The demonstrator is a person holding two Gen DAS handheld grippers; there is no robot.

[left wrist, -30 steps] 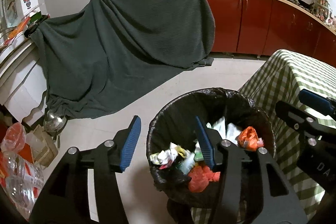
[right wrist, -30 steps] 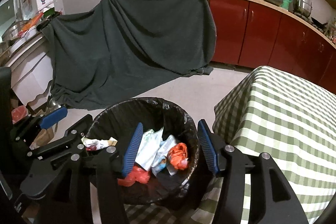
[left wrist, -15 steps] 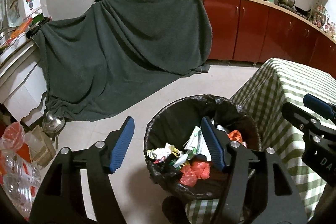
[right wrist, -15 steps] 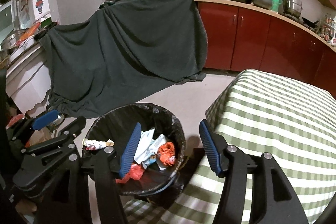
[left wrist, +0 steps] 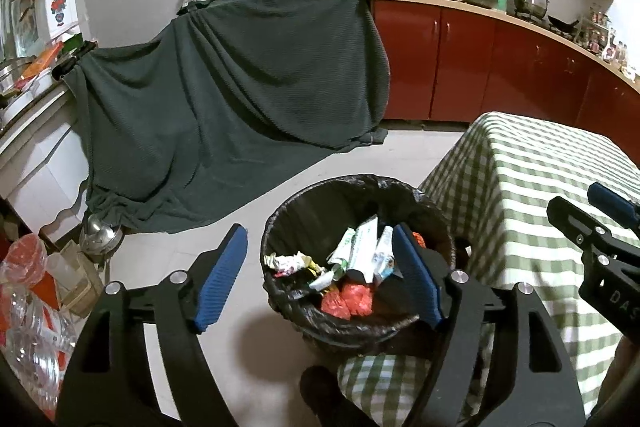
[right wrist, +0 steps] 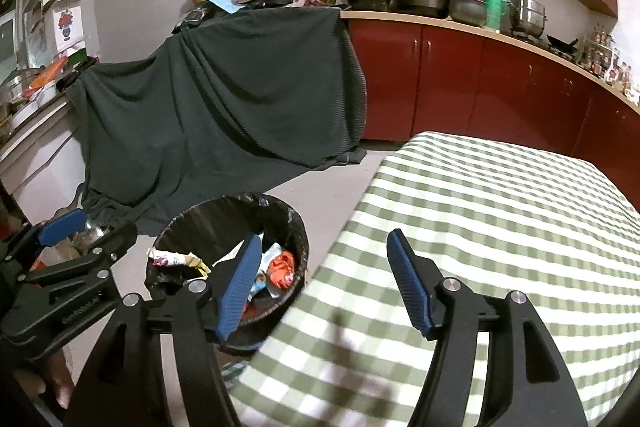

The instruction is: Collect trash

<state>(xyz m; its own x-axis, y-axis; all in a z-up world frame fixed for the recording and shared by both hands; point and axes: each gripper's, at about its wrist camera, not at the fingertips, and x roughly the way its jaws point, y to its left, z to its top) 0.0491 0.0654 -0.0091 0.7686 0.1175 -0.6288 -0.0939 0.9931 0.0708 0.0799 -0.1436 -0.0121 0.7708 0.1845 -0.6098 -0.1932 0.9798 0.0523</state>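
Note:
A round bin with a black liner [left wrist: 280, 223] stands on the floor beside the table, holding wrappers [left wrist: 360, 251] and red scraps [left wrist: 348, 301]. It also shows in the right wrist view [right wrist: 296, 227]. My left gripper [left wrist: 318, 277] is open and empty, above the bin's near left side. My right gripper [right wrist: 324, 285] is open and empty, over the table's corner to the right of the bin. The right gripper shows at the edge of the left wrist view [left wrist: 592, 223], and the left gripper in the right wrist view [right wrist: 84, 231].
The table has a green checked cloth [right wrist: 500, 207]. A dark green cloth [left wrist: 224, 99] drapes over furniture behind the bin. Red cabinets [left wrist: 500, 71] with pots line the back right. Plastic bottles and clutter [left wrist: 32, 291] lie on the floor at left.
Both grippers have risen and pulled back from the bin, so it looks smaller and lower. The right gripper has swung right, over the table. Both stay open and empty.

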